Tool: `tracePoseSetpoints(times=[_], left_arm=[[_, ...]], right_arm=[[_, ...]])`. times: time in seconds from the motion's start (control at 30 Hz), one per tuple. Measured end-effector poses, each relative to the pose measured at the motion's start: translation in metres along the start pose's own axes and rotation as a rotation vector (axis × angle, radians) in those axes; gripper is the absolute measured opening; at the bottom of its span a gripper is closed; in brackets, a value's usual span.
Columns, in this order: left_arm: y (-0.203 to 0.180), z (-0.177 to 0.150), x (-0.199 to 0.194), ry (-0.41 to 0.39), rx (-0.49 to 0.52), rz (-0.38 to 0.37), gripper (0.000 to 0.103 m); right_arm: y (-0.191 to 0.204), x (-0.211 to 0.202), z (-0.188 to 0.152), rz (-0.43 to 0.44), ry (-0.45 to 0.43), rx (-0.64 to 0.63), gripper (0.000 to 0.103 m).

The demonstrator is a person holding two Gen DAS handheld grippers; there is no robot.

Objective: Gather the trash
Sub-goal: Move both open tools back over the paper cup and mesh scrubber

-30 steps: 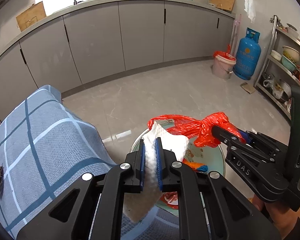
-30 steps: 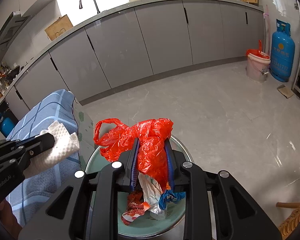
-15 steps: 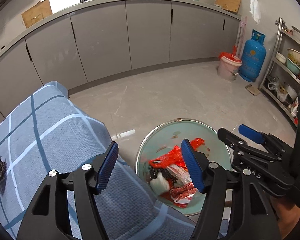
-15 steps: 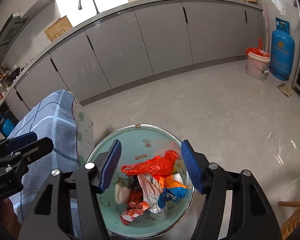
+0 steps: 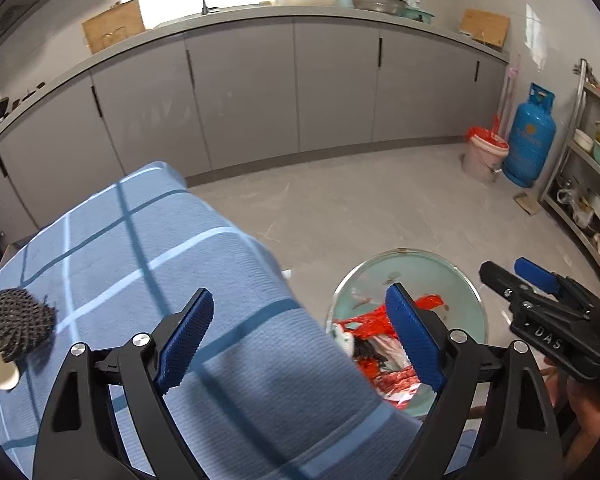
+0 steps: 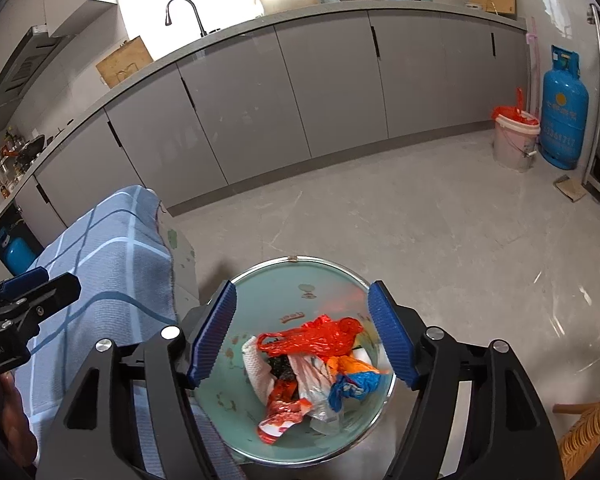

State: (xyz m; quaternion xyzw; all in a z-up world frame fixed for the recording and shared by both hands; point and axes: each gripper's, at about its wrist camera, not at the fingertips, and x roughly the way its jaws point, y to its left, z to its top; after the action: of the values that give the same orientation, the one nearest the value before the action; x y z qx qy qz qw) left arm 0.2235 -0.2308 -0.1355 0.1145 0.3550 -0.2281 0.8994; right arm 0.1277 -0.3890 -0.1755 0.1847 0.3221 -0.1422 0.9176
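Left hand-held gripper point(image 5: 300, 336) spread wide, right hand-held gripper point(image 6: 302, 336) likewise

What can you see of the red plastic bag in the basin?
The red plastic bag is thin, glossy and crumpled, one handle loop lying open at its left end. It lies released on top of the trash pile inside the pale green basin, over a white paper towel, a black scrap and other wrappers. Neither gripper touches it; the right gripper hangs open above it. The left wrist view shows only part of it.

Layout: bin beside the table

We find the bin point(image 6: 300, 272) on the floor, right of the cloth-covered table point(image 5: 220, 280); the plastic bag point(image 6: 320, 334) lies in it atop wrappers. Behind stand cabinets point(image 6: 332, 88), bucket point(image 6: 514, 140) and gas cylinder point(image 6: 564, 108) at far right.
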Motion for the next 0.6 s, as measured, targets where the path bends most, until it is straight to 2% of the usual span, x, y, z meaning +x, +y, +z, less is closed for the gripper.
tracePoseSetpoints(times=[0.27,0.4,0.6], left_arm=[[0.044,-0.009,-0.030,-0.028,-0.056,0.084,0.087],[0.076,-0.018,-0.049,-0.050,-0.079,0.175,0.090],[0.156,-0.044,-0.070,-0.034,-0.175,0.368,0.091]], right_arm=[[0.045,-0.007,0.004,0.061,-0.006,-0.062,0.071],[0.074,-0.007,0.003,0.101,-0.006,-0.101,0.075],[0.124,-0.007,-0.005,0.179,0.013,-0.166,0.076]])
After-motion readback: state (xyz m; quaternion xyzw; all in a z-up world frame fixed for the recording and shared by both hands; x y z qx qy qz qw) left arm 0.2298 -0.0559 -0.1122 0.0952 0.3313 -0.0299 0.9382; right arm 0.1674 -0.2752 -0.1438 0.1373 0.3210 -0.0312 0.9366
